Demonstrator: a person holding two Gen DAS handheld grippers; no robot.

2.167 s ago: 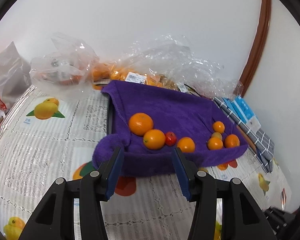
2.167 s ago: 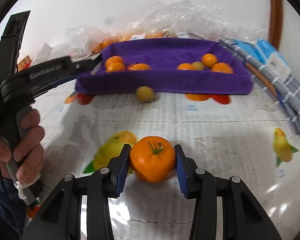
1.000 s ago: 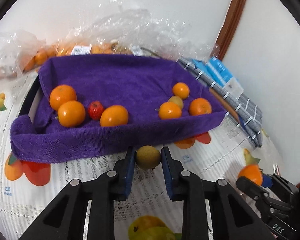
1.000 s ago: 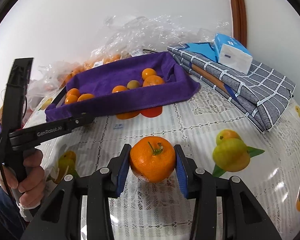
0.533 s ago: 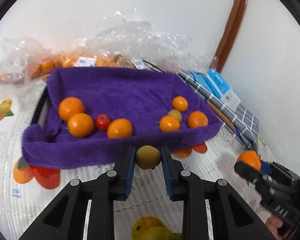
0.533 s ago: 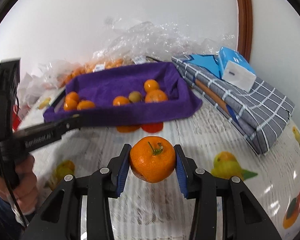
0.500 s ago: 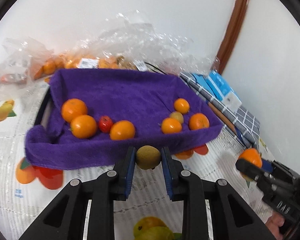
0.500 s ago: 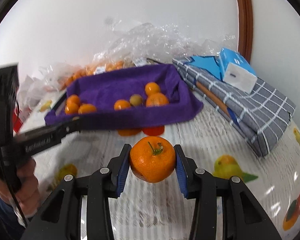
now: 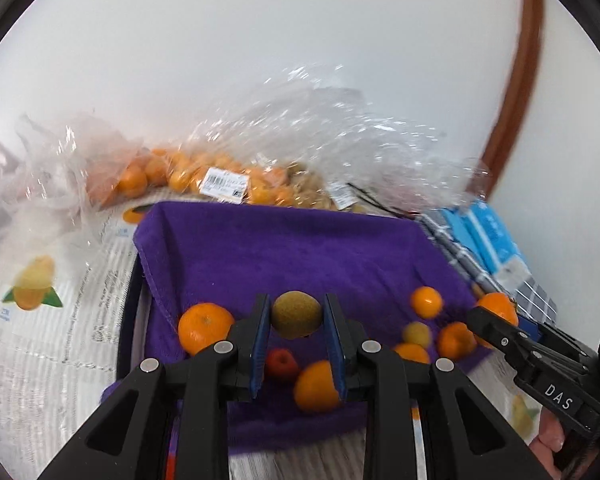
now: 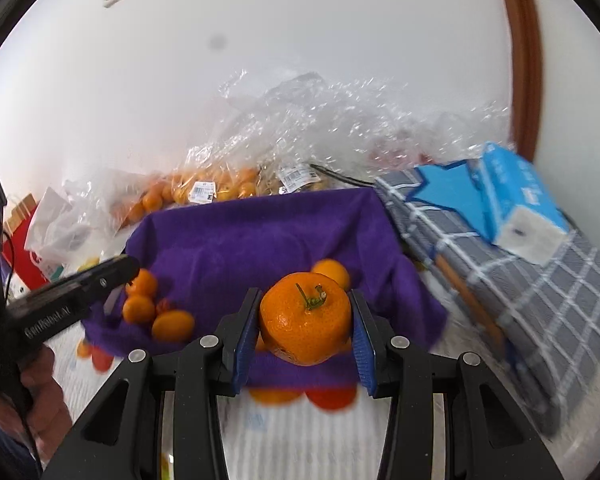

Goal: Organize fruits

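Note:
My left gripper (image 9: 296,322) is shut on a small brown-green kiwi (image 9: 296,314) and holds it above the front left part of the tray lined with a purple towel (image 9: 284,248). Several oranges (image 9: 204,326) and a small red fruit (image 9: 281,363) lie on the towel. My right gripper (image 10: 305,322) is shut on a large orange with a green stem (image 10: 305,318), held above the tray's front right edge (image 10: 416,312). The right gripper also shows in the left wrist view (image 9: 496,320).
Clear plastic bags of oranges (image 9: 220,176) lie behind the tray by the white wall. A grey checked cloth (image 10: 540,280) with a blue tissue pack (image 10: 520,204) lies right of the tray. A fruit-print tablecloth (image 9: 60,320) covers the table.
Both grippers have lifted and moved forward over the tray, the left with the kiwi, the right with the large orange. Both stay shut on their fruit.

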